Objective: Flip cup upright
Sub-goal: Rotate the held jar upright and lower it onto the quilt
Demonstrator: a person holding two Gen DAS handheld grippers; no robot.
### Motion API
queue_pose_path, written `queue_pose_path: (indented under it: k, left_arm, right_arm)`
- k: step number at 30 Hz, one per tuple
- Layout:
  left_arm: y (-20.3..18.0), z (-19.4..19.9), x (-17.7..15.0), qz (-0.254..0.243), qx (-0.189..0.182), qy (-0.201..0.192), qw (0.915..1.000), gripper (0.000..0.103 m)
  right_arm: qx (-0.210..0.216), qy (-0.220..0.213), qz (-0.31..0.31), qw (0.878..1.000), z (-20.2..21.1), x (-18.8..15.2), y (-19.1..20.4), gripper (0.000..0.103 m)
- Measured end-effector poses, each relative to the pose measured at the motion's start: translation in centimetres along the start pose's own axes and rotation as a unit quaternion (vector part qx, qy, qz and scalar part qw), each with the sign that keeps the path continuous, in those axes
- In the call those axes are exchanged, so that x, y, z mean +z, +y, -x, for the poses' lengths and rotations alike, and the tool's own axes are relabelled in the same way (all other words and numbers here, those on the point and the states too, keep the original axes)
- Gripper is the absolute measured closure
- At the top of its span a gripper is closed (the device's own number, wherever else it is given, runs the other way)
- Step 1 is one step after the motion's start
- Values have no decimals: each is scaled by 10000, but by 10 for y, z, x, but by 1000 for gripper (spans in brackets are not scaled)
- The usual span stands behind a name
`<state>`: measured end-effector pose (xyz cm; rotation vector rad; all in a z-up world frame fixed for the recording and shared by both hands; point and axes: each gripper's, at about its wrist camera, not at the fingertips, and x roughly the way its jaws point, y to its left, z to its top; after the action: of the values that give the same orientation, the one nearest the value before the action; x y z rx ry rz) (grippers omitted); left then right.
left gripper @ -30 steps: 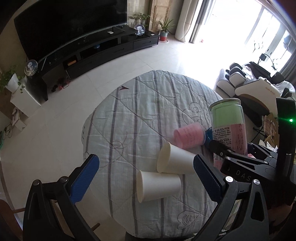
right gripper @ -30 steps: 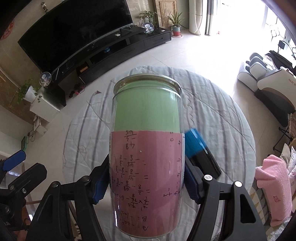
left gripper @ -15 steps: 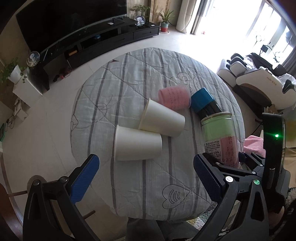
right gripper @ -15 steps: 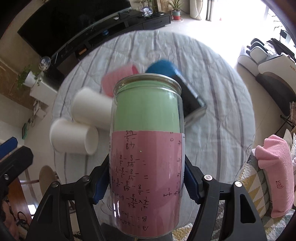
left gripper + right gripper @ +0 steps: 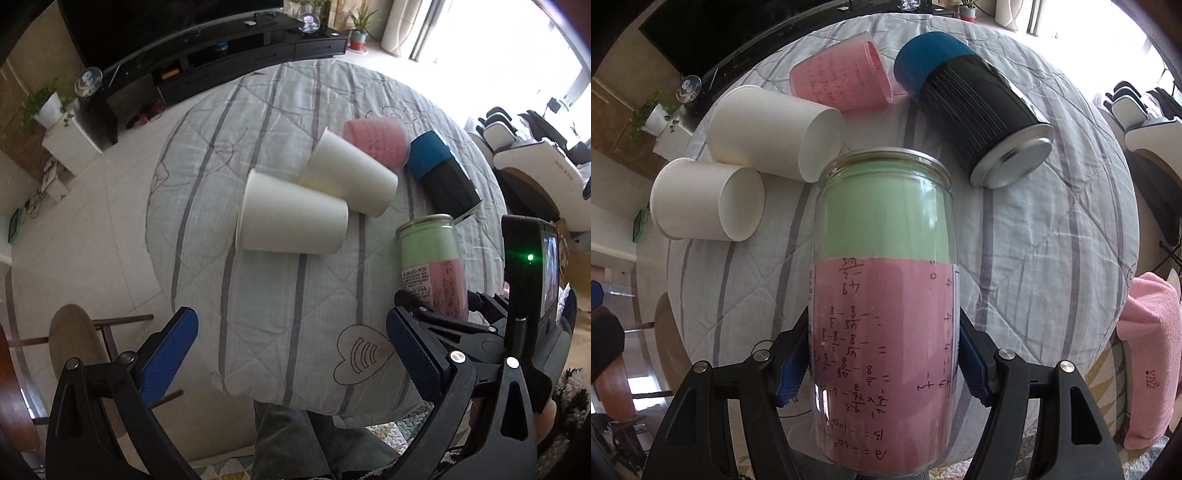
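The jar [image 5: 884, 295], a glass cup lined with green and pink paper, is clamped in the right gripper [image 5: 884, 363] above the near right part of the table [image 5: 280, 302]. Its blue pads [image 5: 792, 373] press on the pink lower half, and the rim points away from the camera. The step in hand looks like carrying and turning the jar toward standing; whether its base touches the cloth cannot be told. The next move probably calls for setting the base flat on the bare cloth near the edge, then letting go without knocking the neighbours.

Four other cups lie on their sides farther in: a black can [image 5: 979, 118] with a blue end at far right, two white cups [image 5: 291, 225] touching each other at left, and a pink cup [image 5: 375, 142] behind them. The left gripper [image 5: 291, 347] hovers over the near edge, jaws wide apart and holding nothing, aimed at the white cups.
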<state>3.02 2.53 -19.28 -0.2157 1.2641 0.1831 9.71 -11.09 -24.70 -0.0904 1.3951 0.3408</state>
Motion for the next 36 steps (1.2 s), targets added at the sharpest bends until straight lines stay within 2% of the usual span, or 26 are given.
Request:
queue_pose_path:
  k: [6, 10, 14, 17, 21, 25, 32, 36]
  left_arm:
    - [0, 8, -8, 53, 30, -63, 10000, 0]
    - [0, 12, -7, 86, 28, -107, 9999, 0]
    - [-3, 21, -5, 53, -27, -216, 9998, 0]
    - [-7, 27, -4, 5, -63, -274, 9996, 0]
    - [-13, 38, -2, -44, -88, -388, 9992, 0]
    - [-24, 48, 2, -124, -164, -549, 9983, 0]
    - [-57, 53, 2, -393, -411, -658, 9962, 0]
    - [-80, 47, 3, -569, -540, -640, 9949, 0]
  right_arm:
    - [-187, 209, 93, 9996, -11, 0, 18, 30]
    - [-100, 183, 109, 9997, -7, 2, 25, 25]
    - [-10, 7, 122, 9999, 11, 1, 18, 24]
    - [-172, -77, 156, 9997, 20, 1, 15, 24]
    - [-103, -293, 261, 9992, 38, -1, 15, 23]
    - [-228, -543, 406, 9974, 61, -5, 9, 22]
    - [-405, -874, 270, 9950, 96, -11, -12, 22]
    - [-549, -973, -8, 9937, 107, -11, -33, 22]
